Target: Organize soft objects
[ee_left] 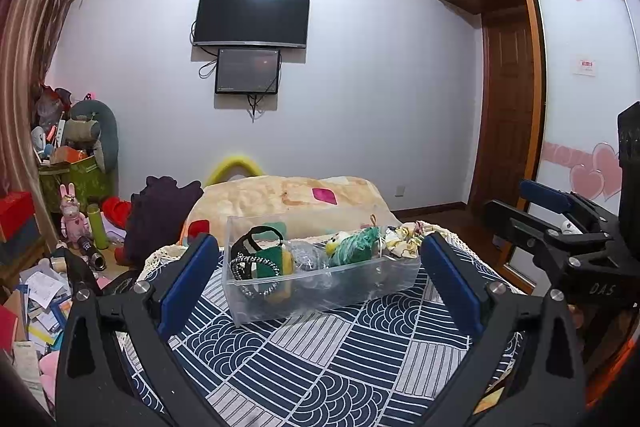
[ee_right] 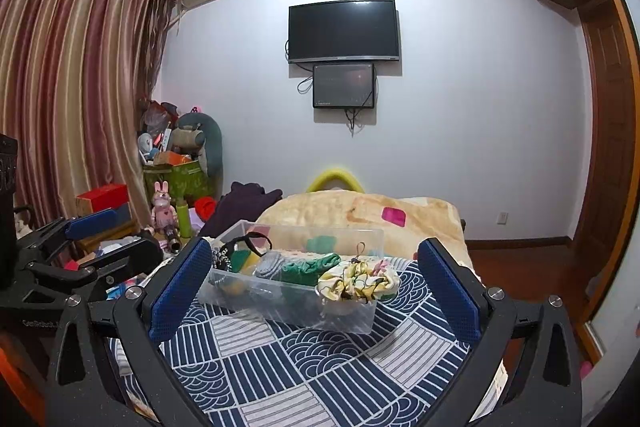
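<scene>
A clear plastic box (ee_left: 320, 297) (ee_right: 280, 301) stands on a navy and white patterned cloth (ee_left: 312, 359) (ee_right: 304, 359). Inside lie black and speckled hair bands (ee_left: 256, 267), a green and yellow soft item (ee_left: 276, 261), a teal knitted item (ee_left: 354, 247) (ee_right: 312, 267) and a yellow floral scrunchie (ee_right: 356, 281) (ee_left: 402, 237) at the right end. My left gripper (ee_left: 320, 275) is open and empty, its blue pads on either side of the box, short of it. My right gripper (ee_right: 316, 285) is open and empty, likewise in front of the box.
A beige blanket (ee_left: 288, 199) lies behind the box. A dark garment (ee_left: 160, 215) sits to its left. Cluttered floor with toys, boxes and papers (ee_left: 40, 299) is at the left. A wooden wardrobe and door (ee_left: 508, 107) stand on the right.
</scene>
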